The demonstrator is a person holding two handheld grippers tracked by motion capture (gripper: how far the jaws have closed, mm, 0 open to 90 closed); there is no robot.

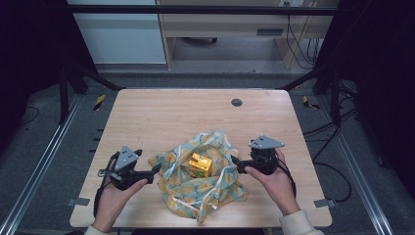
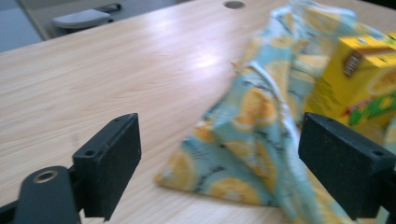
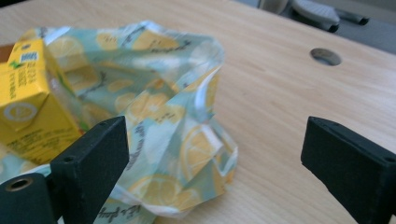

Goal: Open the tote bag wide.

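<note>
1. Pale wood made up the table (image 1: 161,112), bare but for a crumpled lemon-print bag (image 1: 195,188) near its front edge, with a yellow carton (image 1: 200,165) standing inside the folds.
2. Left gripper (image 1: 152,172) sat just beside the bag's left corner, jaws spread and empty; right gripper (image 1: 235,163) sat at the bag's right side, jaws likewise spread and empty.
3. Risks, as I judged them: a pinch on the thin film alone could slip or tear it; uneven pulls could tip the carton over.
4. Farther off, a round cable hole (image 1: 237,102) pierced the table.
5. Beyond lay grey floor, a black frame, loose cables and a wooden desk.
</note>
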